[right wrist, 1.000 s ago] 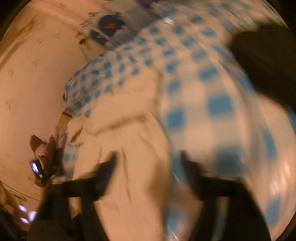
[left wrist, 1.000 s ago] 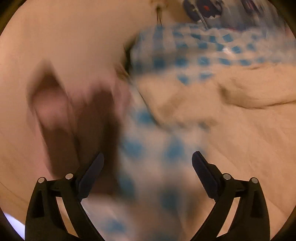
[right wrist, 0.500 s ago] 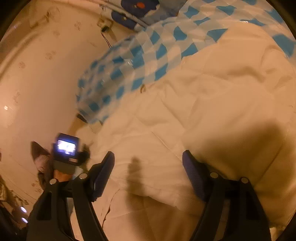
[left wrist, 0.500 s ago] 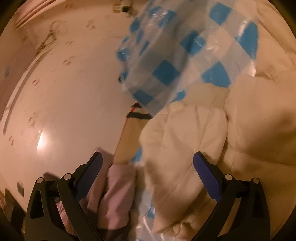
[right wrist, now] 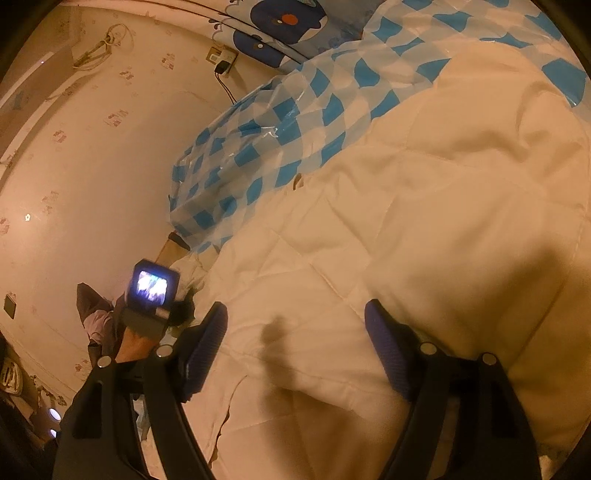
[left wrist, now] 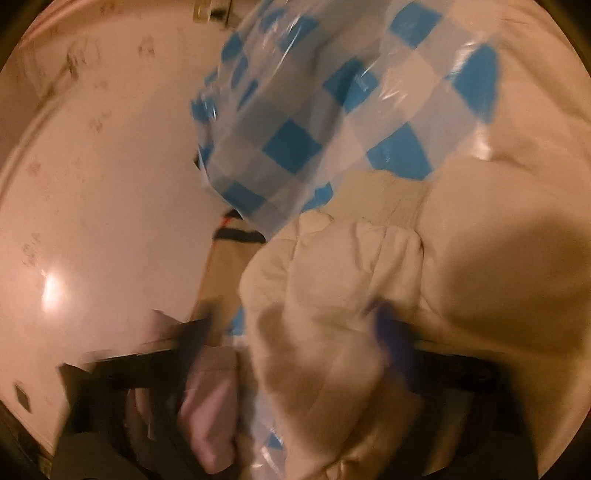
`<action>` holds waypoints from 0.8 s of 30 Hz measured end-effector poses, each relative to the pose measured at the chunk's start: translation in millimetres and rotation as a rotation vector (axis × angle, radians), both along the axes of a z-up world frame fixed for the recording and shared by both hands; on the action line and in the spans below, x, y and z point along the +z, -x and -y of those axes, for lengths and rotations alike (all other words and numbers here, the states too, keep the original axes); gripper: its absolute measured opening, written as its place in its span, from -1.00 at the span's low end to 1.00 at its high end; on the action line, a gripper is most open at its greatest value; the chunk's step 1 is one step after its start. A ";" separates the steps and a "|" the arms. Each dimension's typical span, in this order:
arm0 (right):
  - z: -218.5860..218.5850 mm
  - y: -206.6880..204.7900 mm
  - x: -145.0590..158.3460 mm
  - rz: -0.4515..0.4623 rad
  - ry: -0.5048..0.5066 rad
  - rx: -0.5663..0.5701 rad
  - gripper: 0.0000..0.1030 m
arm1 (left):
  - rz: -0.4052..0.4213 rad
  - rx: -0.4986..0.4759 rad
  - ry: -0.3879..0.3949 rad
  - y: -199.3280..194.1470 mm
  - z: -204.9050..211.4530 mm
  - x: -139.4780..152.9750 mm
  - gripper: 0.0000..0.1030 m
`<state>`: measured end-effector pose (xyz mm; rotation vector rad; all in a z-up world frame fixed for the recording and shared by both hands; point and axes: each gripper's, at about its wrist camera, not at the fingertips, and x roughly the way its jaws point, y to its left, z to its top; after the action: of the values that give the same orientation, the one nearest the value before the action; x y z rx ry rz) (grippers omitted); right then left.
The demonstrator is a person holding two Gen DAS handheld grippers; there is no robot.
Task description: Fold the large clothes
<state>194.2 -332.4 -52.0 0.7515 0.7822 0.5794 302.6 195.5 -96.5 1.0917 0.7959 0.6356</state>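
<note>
Currently the task's garment, a cream quilted padded coat (right wrist: 424, 221), lies spread over a glossy blue-and-white checked plastic sheet (right wrist: 295, 122) that covers a raised surface beside a pale patterned wall (right wrist: 92, 166).

Left gripper (left wrist: 295, 332): its jaws are closing and appear motion-blurred. A bunched fold of the coat (left wrist: 321, 332) – the puffy edge at the garment's left side – sits between them. Whether the pads already press on the fabric cannot be told from the blur. A pinkish-mauve cloth (left wrist: 210, 406) lies low in the left wrist view, just beside the left finger, and a tan box-like object with a dark strap (left wrist: 229, 266) shows behind the coat's edge, under the hanging sheet.

Right gripper (right wrist: 295, 332): its blue-padded jaws stand spread apart over the flat quilted panel of the coat, with nothing pinched between them. Shadows of the fingers fall on the fabric directly ahead.

In the right wrist view the left gripper's body, with its lit screen (right wrist: 153, 286), is seen at the coat's left edge – held by a hand (right wrist: 135, 345) – with the mauve cloth (right wrist: 96, 317) just behind it. A wall socket with a plugged-in cable (right wrist: 221, 61) sits above the sheet, and a cartoon-print fabric in blue (right wrist: 280, 22) lies at the far end
</note>
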 end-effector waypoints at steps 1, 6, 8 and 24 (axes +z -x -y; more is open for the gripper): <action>0.7 0.2 -0.7 0.002 -0.006 0.000 0.43 | -0.004 0.021 0.042 -3.9 -5.1 3.0 -0.72; 3.8 0.5 -4.0 0.014 -0.035 0.002 0.43 | 0.130 0.026 0.277 7.7 -24.3 57.7 -0.89; 4.1 0.6 -4.3 0.016 -0.038 0.003 0.43 | 0.254 0.063 0.573 26.5 -55.1 102.2 -0.89; 3.6 0.5 -3.9 0.016 -0.039 0.003 0.43 | 0.891 0.235 1.639 163.4 -221.6 146.0 -0.06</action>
<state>193.7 -336.1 -55.8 0.7808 0.7594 0.6035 139.2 417.2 49.5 -0.7703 0.3868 0.3733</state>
